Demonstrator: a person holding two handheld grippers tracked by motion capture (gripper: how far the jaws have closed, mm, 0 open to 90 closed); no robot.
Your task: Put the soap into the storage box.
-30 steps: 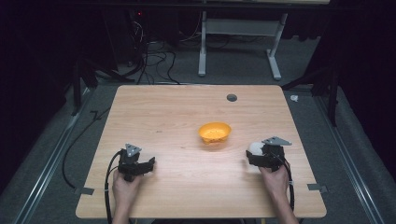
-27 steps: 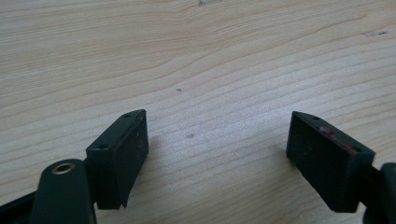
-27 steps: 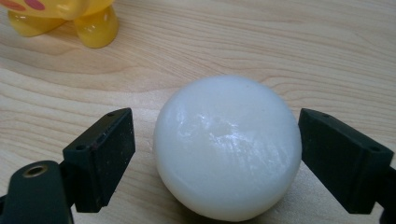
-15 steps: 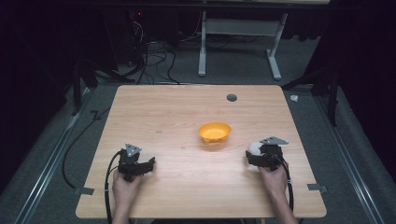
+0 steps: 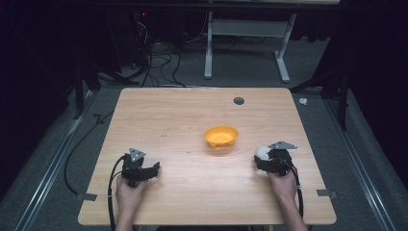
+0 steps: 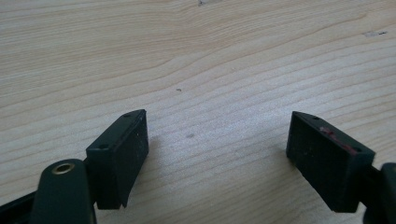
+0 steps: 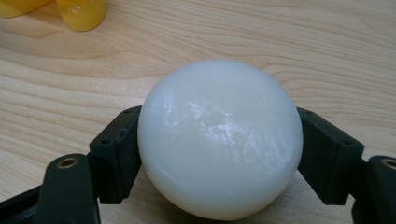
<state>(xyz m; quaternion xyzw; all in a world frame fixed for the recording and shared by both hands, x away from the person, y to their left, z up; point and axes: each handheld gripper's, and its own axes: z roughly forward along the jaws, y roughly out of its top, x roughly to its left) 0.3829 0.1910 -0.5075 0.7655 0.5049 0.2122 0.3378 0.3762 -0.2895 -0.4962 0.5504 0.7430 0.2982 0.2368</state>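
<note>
A white ball (image 7: 219,140) rests on the wooden table (image 5: 183,115) near its right front. My right gripper (image 7: 219,156) has just been closing its jaws and now both pads press the ball's sides. From above, the ball (image 5: 262,152) shows at the tip of the right gripper (image 5: 264,158). An orange bowl (image 5: 221,136) stands a little left of it and farther back; its yellow edge (image 7: 81,14) appears at the top left of the right gripper view. My left gripper (image 5: 153,169) lies at the left front, open (image 6: 217,154) over bare wood.
A dark round hole (image 5: 238,100) sits in the tabletop near the far edge. Grey tape tabs (image 5: 327,193) stick out at the front corners. Cables and a desk frame (image 5: 245,43) lie on the floor behind the table.
The right gripper's jaws have drawn in around the white ball. Both hands stay where they were, and the bowl has not moved.
</note>
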